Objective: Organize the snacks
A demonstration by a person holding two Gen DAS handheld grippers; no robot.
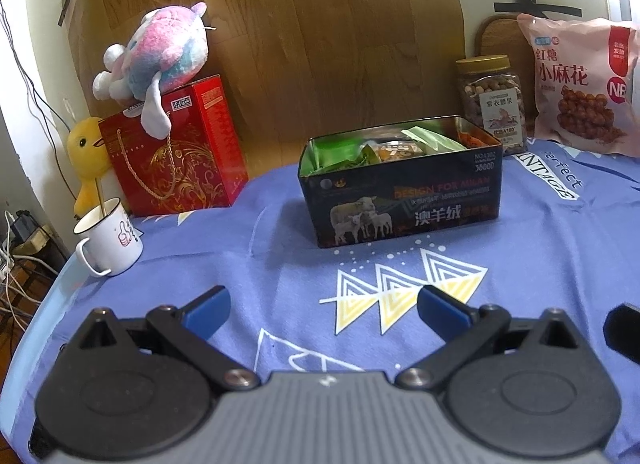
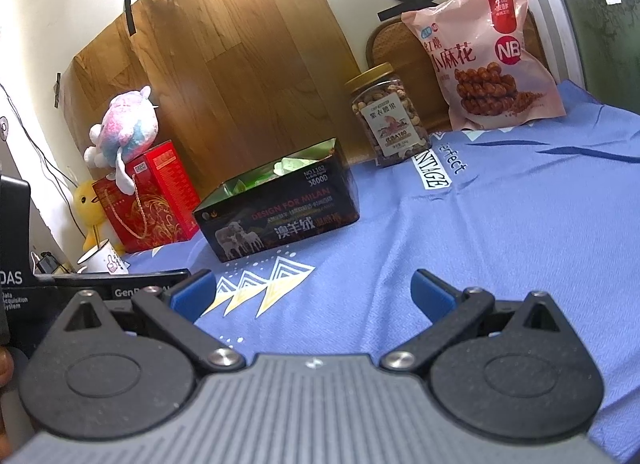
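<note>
A dark open tin box [image 1: 404, 204] with sheep pictures stands mid-table and holds green and orange snack packets [image 1: 396, 146]; it also shows in the right wrist view [image 2: 280, 220]. A nut jar [image 1: 492, 104] with a gold lid and a pink bag of twisted snacks [image 1: 580, 88] stand behind it at the right, also in the right wrist view as jar [image 2: 386, 116] and bag [image 2: 484, 52]. My left gripper [image 1: 324, 310] is open and empty, low over the cloth in front of the box. My right gripper [image 2: 314, 294] is open and empty, to the right of the left one.
A purple patterned cloth [image 1: 520, 264] covers the table. A red gift box [image 1: 176, 152] with a pink plush toy [image 1: 160, 52] on it, a yellow duck toy [image 1: 86, 156] and a white mug [image 1: 110, 242] stand at the left edge. A wood-grain board [image 1: 320, 24] backs the table.
</note>
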